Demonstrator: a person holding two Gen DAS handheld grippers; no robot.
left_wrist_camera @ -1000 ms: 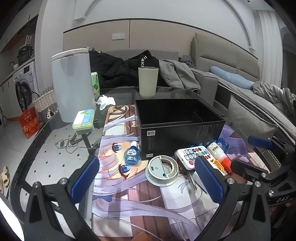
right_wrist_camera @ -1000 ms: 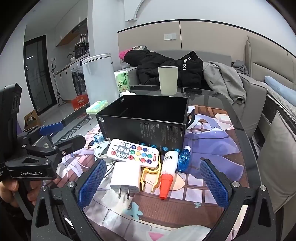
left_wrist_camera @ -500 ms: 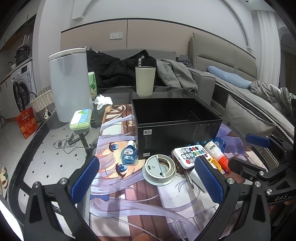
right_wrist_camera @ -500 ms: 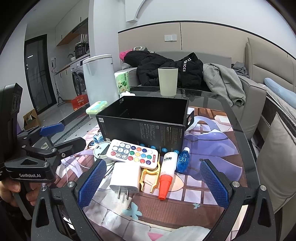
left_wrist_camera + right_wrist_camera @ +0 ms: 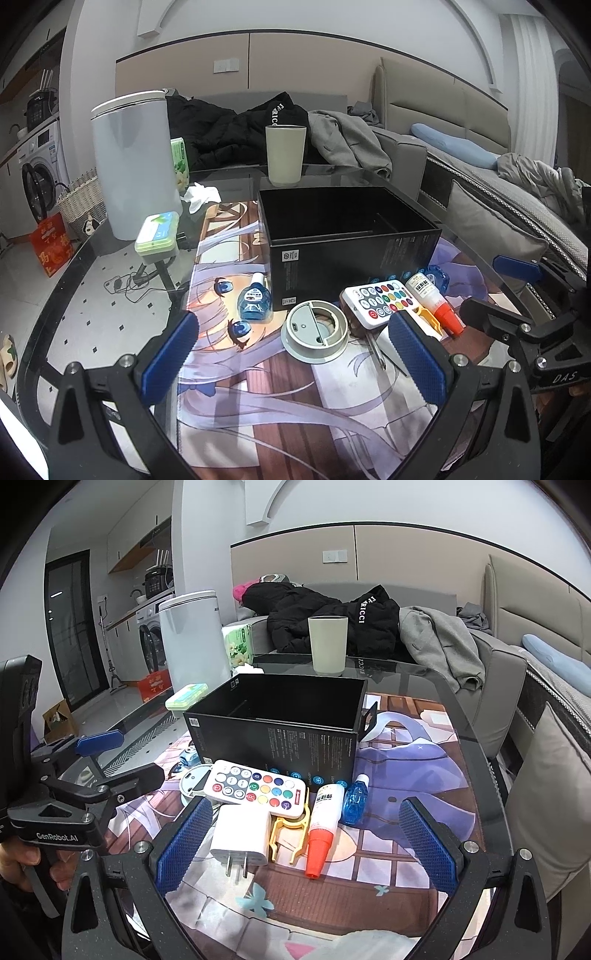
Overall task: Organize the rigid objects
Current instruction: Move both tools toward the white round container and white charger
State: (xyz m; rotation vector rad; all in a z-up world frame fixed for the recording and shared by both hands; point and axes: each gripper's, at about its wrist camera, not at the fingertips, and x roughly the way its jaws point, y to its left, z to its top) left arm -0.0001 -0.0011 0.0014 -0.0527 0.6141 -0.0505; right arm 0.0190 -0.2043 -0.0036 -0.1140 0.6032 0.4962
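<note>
Leftward, left gripper: jaws spread wide and empty, hovering over the printed mat near the table's front edge.
Blue dropper bottle: lying on the mat, just beside the front left corner of the box.
Round grey disc: flat on the mat, between the left gripper's pads, in front of the box.
Black box: open-topped, mid-table on the mat; nothing visible inside.
Remote control: white with coloured buttons, lying against the box's front wall, overlapping a yellow clip.
White plug adapter: prongs toward the front edge, touching the remote.
Glue bottle: red tip toward the front edge.
Second blue bottle: just beside the glue bottle.
Right gripper: jaws wide apart, empty, framing adapter, clip and glue.
</note>
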